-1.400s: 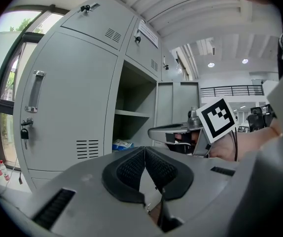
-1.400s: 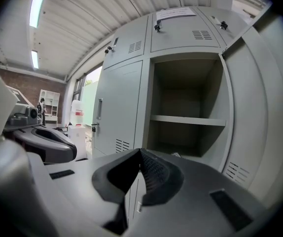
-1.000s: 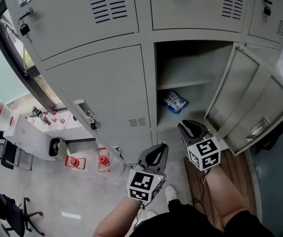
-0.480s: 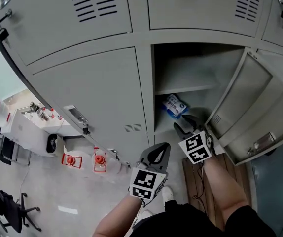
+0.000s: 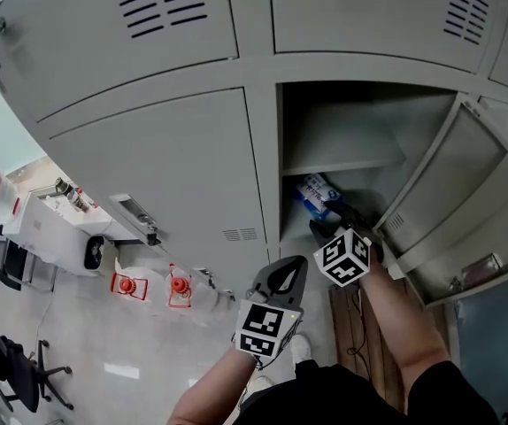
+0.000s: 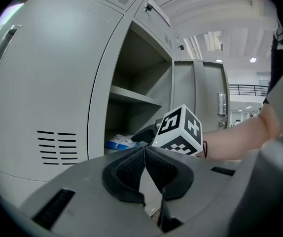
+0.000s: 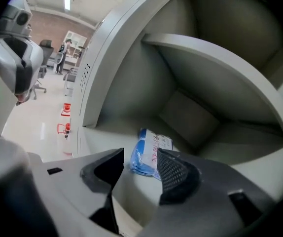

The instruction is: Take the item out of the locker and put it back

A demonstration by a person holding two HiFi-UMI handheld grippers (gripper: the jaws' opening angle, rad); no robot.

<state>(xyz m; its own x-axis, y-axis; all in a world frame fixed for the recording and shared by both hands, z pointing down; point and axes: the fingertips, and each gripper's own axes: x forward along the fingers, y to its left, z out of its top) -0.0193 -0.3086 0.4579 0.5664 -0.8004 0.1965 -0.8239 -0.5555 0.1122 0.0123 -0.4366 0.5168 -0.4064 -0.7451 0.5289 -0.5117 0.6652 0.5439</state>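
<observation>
A blue-and-white packet (image 5: 314, 193) lies on the floor of the open lower locker (image 5: 342, 162), under its shelf. My right gripper (image 5: 325, 224) reaches into the opening, its marker cube (image 5: 342, 257) just outside. In the right gripper view its jaws (image 7: 140, 157) are opening, and the packet (image 7: 149, 152) lies just beyond the tips, untouched. My left gripper (image 5: 296, 264) hangs lower, in front of the locker base, shut on nothing (image 6: 145, 149). From the left gripper view I see the packet (image 6: 119, 142) and the right gripper's cube (image 6: 180, 132).
The locker's door (image 5: 466, 202) stands swung open to the right. Closed grey locker doors (image 5: 174, 175) fill the left and top. Down on the floor are red stands (image 5: 128, 284), a white cart (image 5: 59, 211), office chairs (image 5: 15, 370) and a wooden board (image 5: 360, 335).
My right gripper has moved forward into the locker opening toward the packet and its jaws have spread wider. The left gripper has stayed about where it was, still shut.
</observation>
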